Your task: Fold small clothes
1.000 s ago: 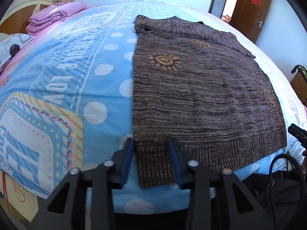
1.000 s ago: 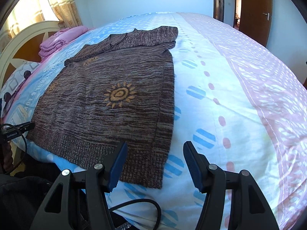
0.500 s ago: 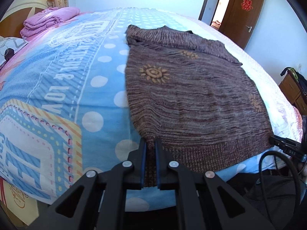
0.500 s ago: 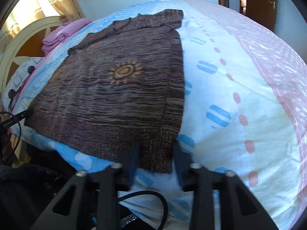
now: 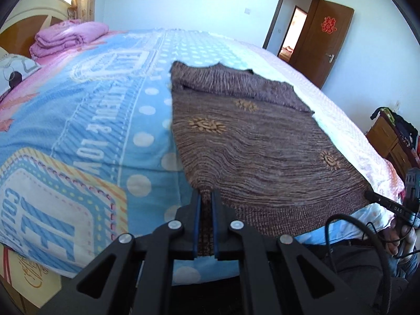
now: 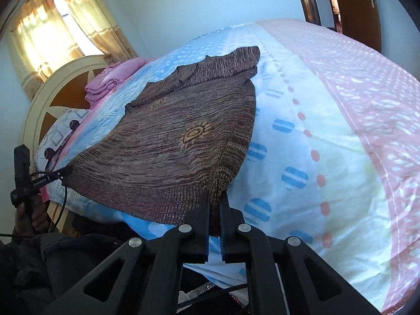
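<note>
A brown striped knit sweater (image 5: pixel 257 141) with tan sun motifs lies on the bed, its ribbed hem toward me and its folded-in top far away. My left gripper (image 5: pixel 205 197) is shut on the hem's left corner, which is lifted off the bedspread. My right gripper (image 6: pixel 214 197) is shut on the hem's right corner of the sweater (image 6: pixel 173 141), also raised. The cloth pulls into taut ridges toward each grip. The other gripper shows at the edge of each view.
The bed has a blue, white and pink patterned bedspread (image 5: pixel 86 120). A folded pink blanket (image 5: pixel 65 36) and a pillow (image 5: pixel 13 71) lie near the headboard. A brown door (image 5: pixel 325 39) stands open beyond the bed. A wooden dresser (image 5: pixel 391 141) stands at the right.
Both grippers closed on the sweater's hem corners and have lifted them, drawing the hem up and the cloth taut. A second ago both were open over the hem.
</note>
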Tool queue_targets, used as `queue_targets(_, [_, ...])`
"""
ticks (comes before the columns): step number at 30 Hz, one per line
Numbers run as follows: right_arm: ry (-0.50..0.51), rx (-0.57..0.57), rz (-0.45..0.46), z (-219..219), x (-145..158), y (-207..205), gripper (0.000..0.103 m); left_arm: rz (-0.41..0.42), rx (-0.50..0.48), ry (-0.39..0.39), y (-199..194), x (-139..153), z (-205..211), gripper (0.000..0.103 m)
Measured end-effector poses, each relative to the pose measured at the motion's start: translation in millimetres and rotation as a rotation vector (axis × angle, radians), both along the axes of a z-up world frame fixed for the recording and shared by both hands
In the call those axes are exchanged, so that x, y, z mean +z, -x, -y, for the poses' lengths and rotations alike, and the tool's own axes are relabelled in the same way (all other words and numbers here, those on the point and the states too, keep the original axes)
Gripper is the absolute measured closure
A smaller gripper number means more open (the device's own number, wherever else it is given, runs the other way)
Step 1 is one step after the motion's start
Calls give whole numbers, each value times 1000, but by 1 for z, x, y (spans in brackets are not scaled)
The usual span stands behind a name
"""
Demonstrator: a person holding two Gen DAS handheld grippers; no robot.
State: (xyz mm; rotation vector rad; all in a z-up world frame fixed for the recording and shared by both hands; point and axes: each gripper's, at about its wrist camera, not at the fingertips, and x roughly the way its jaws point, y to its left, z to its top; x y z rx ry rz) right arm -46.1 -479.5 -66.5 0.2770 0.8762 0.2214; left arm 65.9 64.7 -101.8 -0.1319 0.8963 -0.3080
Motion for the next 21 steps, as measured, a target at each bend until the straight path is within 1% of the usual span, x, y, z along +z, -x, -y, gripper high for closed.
queue_targets(2, [-36, -4, 4, 4, 1, -1, 98, -21, 2, 5, -2, -5, 1, 95])
queue_targets(4, [-71, -12, 14, 8, 5, 0, 98, -25, 5, 3, -4, -6, 1, 95])
queue_targets(8, [-125, -36, 45, 13, 20, -8, 98, 20, 9, 16, -13, 11, -2, 95])
queue_targets(14, [-87, -45, 118, 5, 49, -31, 98, 75, 11, 22, -39, 31, -1, 95])
queue_targets(18, [-50, -55, 174, 2, 70, -56, 98, 118, 22, 21, -64, 46, 1, 95])
queue_targets(21, [-40, -60, 193, 1, 79, -76, 98, 144, 37, 18, -82, 55, 1, 95])
